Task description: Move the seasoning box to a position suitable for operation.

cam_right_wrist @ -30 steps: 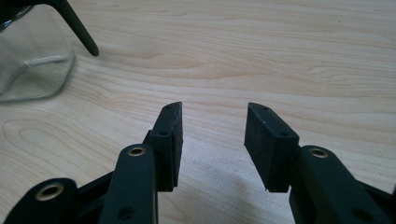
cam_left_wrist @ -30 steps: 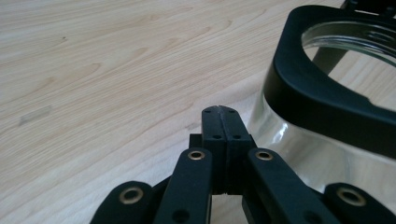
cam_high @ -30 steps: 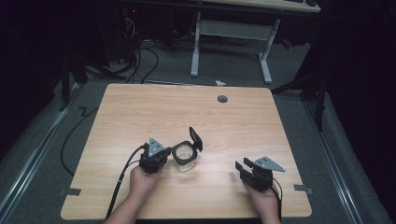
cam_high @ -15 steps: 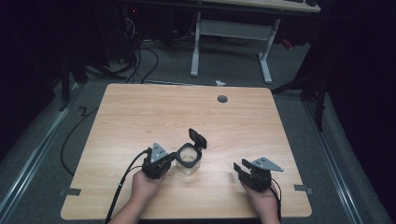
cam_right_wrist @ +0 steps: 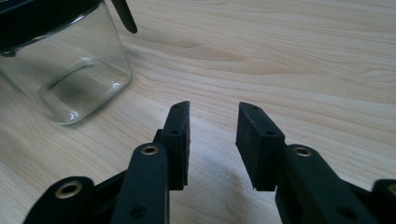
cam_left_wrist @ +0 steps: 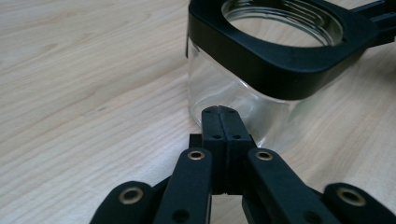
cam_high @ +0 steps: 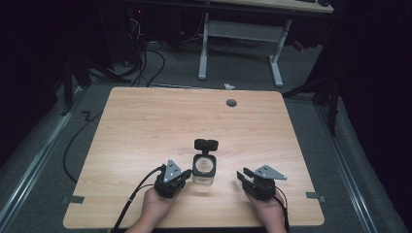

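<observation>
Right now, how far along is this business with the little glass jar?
The glass jar already stands upright with its hinged black lid flipped open. The left gripper, jaws shut with nothing in them, has its tips right against the jar's wall, nudging it. The right gripper waits beside it, open and empty, its jaws just narrowing. Nothing is gripped yet.

The glass jar (cam_high: 204, 171) sat on the table (cam_high: 145, 126) near the front edge, its flipped-open lid (cam_high: 206, 144) on the far side. Left gripper (cam_high: 180, 180) was just left of it, right gripper (cam_high: 245, 177) off to the right.
</observation>
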`<state>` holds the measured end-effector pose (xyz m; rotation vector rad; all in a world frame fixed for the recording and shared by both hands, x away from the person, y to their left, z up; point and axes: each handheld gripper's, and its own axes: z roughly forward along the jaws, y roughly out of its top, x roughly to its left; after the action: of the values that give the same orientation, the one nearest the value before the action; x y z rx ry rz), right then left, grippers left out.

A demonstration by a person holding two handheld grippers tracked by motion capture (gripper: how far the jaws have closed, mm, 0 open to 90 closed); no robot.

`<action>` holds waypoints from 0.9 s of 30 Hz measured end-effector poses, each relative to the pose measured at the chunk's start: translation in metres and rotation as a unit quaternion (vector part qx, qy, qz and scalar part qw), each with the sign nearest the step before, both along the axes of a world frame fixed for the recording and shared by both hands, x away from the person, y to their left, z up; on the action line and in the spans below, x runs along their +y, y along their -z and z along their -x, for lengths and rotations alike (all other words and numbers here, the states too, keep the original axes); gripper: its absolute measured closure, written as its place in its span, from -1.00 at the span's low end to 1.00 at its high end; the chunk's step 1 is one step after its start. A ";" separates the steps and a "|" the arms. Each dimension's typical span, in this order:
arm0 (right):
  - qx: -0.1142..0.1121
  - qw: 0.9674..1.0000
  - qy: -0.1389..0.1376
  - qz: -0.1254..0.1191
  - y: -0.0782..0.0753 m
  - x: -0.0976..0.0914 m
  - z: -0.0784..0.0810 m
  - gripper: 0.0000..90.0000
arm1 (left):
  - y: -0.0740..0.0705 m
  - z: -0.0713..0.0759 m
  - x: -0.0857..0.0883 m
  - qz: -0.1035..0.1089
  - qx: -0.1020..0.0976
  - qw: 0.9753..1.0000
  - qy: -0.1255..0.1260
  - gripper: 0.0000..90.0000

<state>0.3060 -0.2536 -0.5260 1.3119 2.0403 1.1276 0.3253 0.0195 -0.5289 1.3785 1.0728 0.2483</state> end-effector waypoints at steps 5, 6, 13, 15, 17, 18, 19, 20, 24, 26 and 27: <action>0.000 1.000 -0.002 0.001 0.000 0.001 0.001 0.63 | 0.001 0.004 0.000 -0.001 -0.003 1.000 -0.001 1.00; 0.000 1.000 -0.002 0.001 0.000 0.001 0.001 0.63 | 0.001 0.004 0.000 -0.001 -0.003 1.000 -0.001 1.00; -0.001 1.000 -0.002 0.001 0.001 0.004 0.000 0.55 | -0.002 0.015 0.013 0.016 0.002 1.000 0.001 0.94; 0.000 1.000 -0.003 -0.002 0.001 0.004 0.000 0.56 | -0.002 0.016 0.012 0.017 0.002 1.000 0.003 0.92; -0.001 1.000 -0.002 -0.005 0.001 0.004 0.000 0.58 | -0.001 0.019 0.010 0.017 0.001 1.000 0.010 0.92; -0.001 1.000 0.005 -0.004 0.000 0.004 0.000 0.59 | 0.000 0.020 0.009 0.015 0.001 1.000 0.012 0.92; -0.003 1.000 0.010 -0.001 0.000 0.005 -0.001 0.63 | 0.000 0.023 0.007 0.013 -0.002 1.000 0.018 0.93; -0.003 1.000 0.010 -0.001 0.000 0.005 -0.001 0.63 | 0.000 0.023 0.007 0.013 -0.002 1.000 0.018 0.94; -0.009 1.000 0.014 0.000 -0.001 0.006 0.000 0.66 | -0.004 0.029 0.004 0.027 0.001 0.999 0.033 0.97; -0.012 1.000 0.014 0.000 -0.001 0.007 0.000 0.66 | -0.004 0.030 0.002 0.026 -0.001 0.999 0.036 0.98; -0.014 1.000 0.015 0.000 -0.002 0.007 0.001 0.67 | -0.004 0.031 0.001 0.025 -0.002 0.999 0.039 0.98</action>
<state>0.3052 -0.2464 -0.5244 1.3145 1.9945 1.1272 0.2945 0.0203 -0.5246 1.3708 1.0127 0.1650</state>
